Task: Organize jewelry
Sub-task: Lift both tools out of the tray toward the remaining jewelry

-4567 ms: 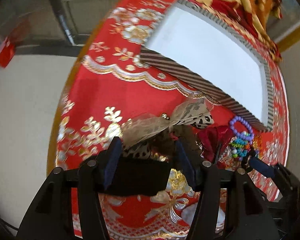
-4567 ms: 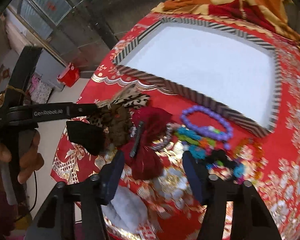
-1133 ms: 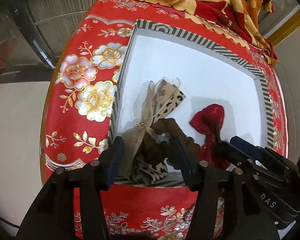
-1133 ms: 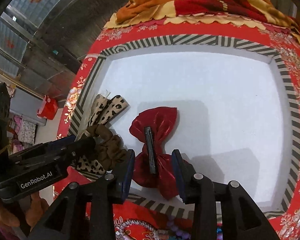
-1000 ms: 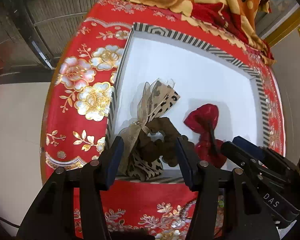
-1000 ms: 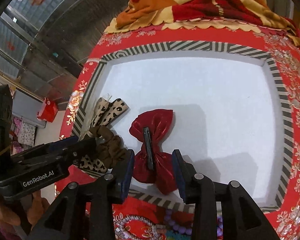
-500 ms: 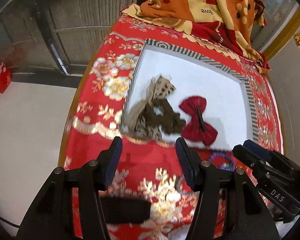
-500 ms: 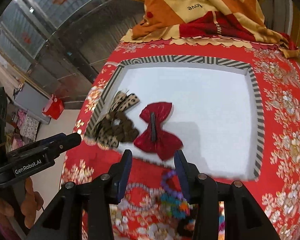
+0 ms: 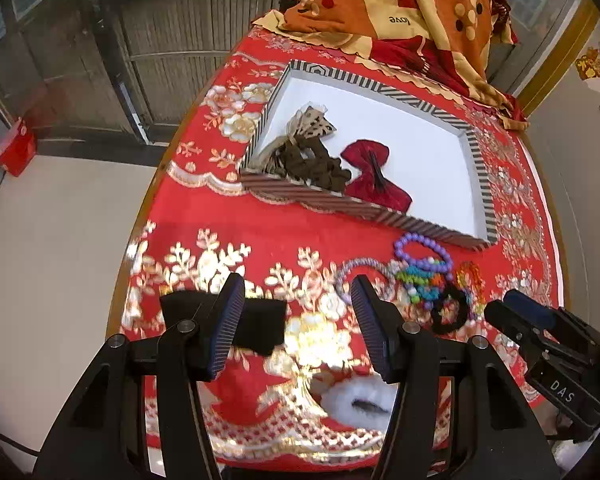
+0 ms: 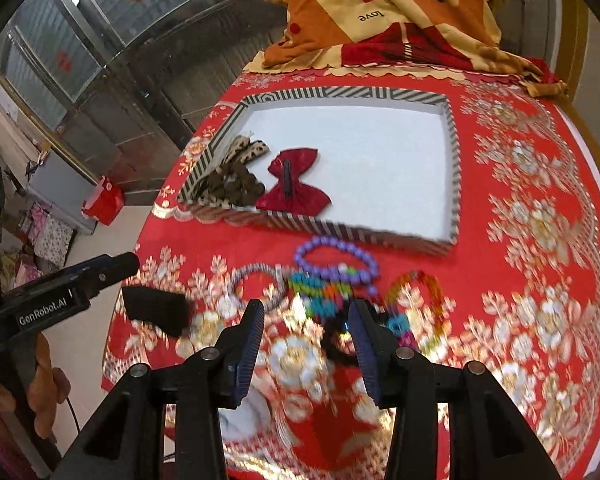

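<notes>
A striped tray (image 9: 364, 208) with a white floor holds a leopard bow (image 9: 314, 126), a brown scrunchie (image 9: 312, 164) and a red bow (image 9: 370, 172). In front of the tray, on the red cloth, lie a purple bead bracelet (image 9: 420, 246), a striped bangle (image 10: 256, 280), mixed coloured beads (image 10: 320, 292) and a black hair tie (image 9: 448, 308). My left gripper (image 9: 298, 312) hangs open over the cloth, its left finger above a black bow (image 9: 260, 328). My right gripper (image 10: 308, 332) is open and empty, above the bead pile.
A white fluffy item (image 9: 360, 400) lies near the table's front edge. An orange blanket (image 9: 400, 8) covers the far end. The table edge drops to the floor on the left, where a red box (image 9: 14, 146) stands. A person's hand (image 10: 40, 392) holds the left gripper.
Both grippers have drawn back and up from the tray to the near side of the table. The scrunchie with the leopard bow and the red bow stay in the tray.
</notes>
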Demonstrator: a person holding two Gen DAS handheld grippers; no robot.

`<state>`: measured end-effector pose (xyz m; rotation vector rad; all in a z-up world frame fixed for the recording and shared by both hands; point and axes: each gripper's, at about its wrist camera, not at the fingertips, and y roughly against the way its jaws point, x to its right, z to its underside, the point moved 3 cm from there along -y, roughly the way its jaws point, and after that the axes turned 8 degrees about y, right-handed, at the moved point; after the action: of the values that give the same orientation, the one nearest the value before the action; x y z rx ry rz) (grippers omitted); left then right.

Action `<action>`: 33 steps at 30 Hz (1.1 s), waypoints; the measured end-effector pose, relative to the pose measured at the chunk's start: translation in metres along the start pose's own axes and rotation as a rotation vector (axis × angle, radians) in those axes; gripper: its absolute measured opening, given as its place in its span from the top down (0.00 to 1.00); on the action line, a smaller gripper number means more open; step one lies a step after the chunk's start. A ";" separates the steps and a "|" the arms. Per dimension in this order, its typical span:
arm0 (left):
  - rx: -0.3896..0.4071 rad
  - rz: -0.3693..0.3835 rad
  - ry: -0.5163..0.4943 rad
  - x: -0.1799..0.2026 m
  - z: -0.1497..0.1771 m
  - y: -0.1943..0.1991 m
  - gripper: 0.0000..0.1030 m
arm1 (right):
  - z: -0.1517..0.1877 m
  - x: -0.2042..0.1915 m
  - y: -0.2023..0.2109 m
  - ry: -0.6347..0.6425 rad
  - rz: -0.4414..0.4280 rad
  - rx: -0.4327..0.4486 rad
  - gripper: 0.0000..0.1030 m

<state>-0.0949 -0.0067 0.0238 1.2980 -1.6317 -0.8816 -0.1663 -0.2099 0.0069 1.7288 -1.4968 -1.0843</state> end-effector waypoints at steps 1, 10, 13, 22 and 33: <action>0.002 -0.001 0.003 0.000 0.005 0.002 0.47 | 0.004 0.000 0.002 0.001 0.001 -0.001 0.59; 0.012 -0.019 -0.007 0.002 0.036 0.016 0.47 | 0.035 0.004 0.017 -0.010 -0.003 -0.004 0.59; 0.009 -0.019 -0.005 0.003 0.044 0.019 0.47 | 0.042 0.005 0.019 -0.012 -0.009 -0.007 0.59; 0.006 -0.029 0.008 0.003 0.060 0.023 0.47 | 0.055 0.007 0.021 -0.007 -0.019 -0.023 0.58; -0.042 -0.027 0.059 -0.009 0.070 0.016 0.47 | 0.064 0.017 0.021 -0.021 -0.018 -0.035 0.56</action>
<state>-0.1646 0.0064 0.0091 1.3080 -1.5457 -0.8810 -0.2319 -0.2263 -0.0101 1.7148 -1.4688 -1.1349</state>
